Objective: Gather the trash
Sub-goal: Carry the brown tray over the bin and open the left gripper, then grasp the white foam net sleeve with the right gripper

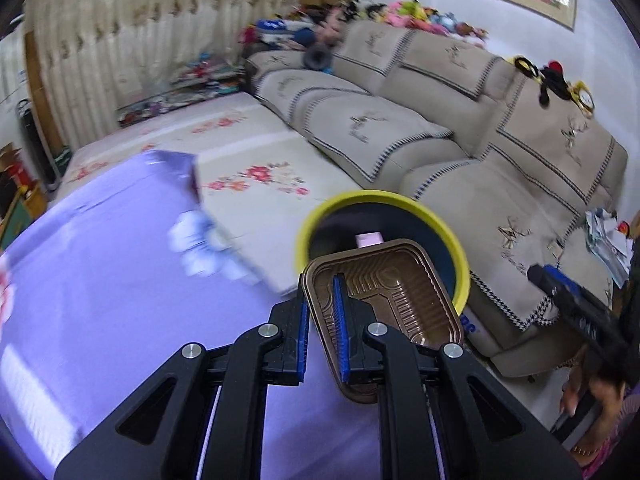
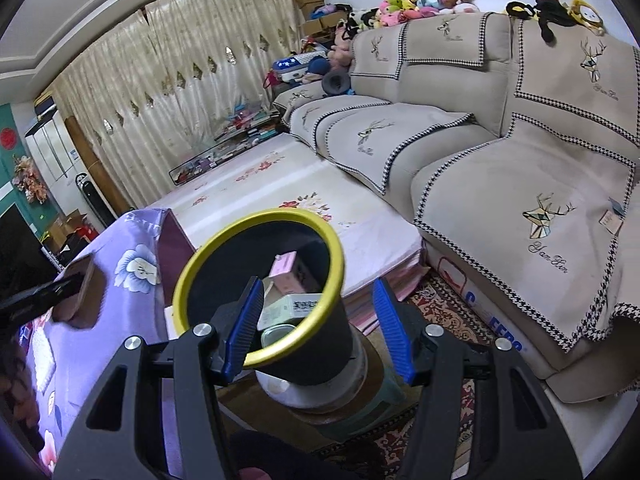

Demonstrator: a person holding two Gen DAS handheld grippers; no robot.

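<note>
Left of the yellow-rimmed bin (image 2: 262, 288) we see our left gripper (image 1: 322, 312) pinching the brown plastic tray (image 1: 394, 292) by its rim, tray held at the bin's mouth; our right gripper (image 2: 318, 328) stands half-spread, empty, straddling the bin's near rim

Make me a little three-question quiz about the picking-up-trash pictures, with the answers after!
1. True or false: the left gripper is shut on the brown plastic tray.
2. What colour is the rim of the trash bin? A) red B) yellow C) white
3. Fill in: the right gripper holds ____ between its fingers.

Key
1. True. Its pads pinch the tray's edge, in front of the bin's mouth.
2. B. Yellow rim, dark body; a pink box and other packaging already lie inside.
3. Nothing. Its jaws stand open, with the bin behind them.
</note>
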